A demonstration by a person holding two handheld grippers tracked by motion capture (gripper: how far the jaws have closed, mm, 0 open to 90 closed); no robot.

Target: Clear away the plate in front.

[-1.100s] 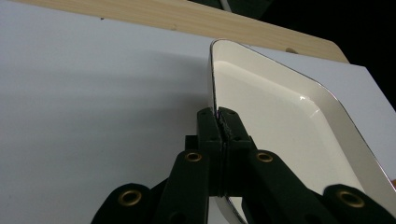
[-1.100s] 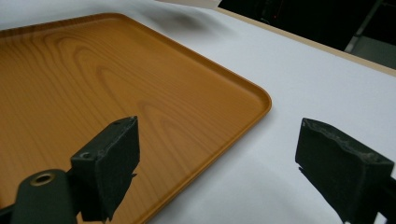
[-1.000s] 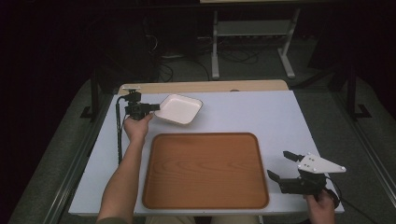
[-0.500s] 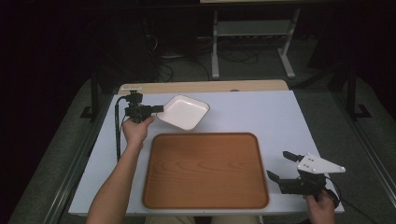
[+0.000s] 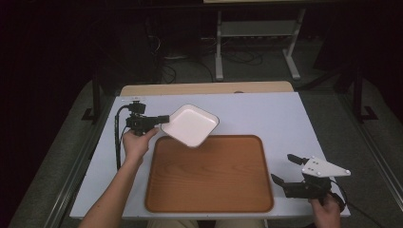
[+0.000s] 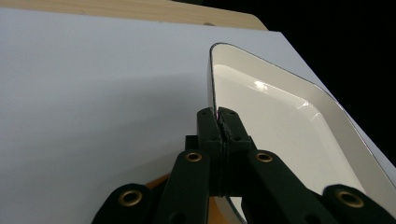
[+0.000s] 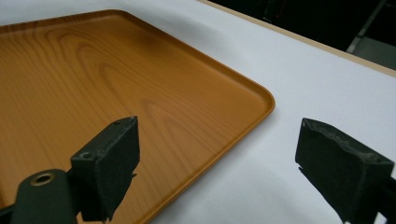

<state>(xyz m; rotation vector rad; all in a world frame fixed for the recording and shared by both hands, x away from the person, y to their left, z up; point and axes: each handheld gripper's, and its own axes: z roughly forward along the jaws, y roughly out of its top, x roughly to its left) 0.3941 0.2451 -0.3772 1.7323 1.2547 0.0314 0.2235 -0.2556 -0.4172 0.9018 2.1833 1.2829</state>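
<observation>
In the high view the left gripper [image 5: 160, 122] has its jaws clamped on the rim of the white dish [image 5: 191, 125], held tilted over the upper left corner of the wooden tray [image 5: 211, 190], while the right gripper [image 5: 288, 169], jaws spread wide with nothing between them, sits at lower right on the white surface [image 5: 266, 114].

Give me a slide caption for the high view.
Left tool clamps the rim of a white dish lifted over the wooden tray's corner; right tool waits open.

The wooden tray [image 5: 209, 183] lies bare and open; the white dish [image 5: 190, 124] overhangs its far-left corner.
</observation>
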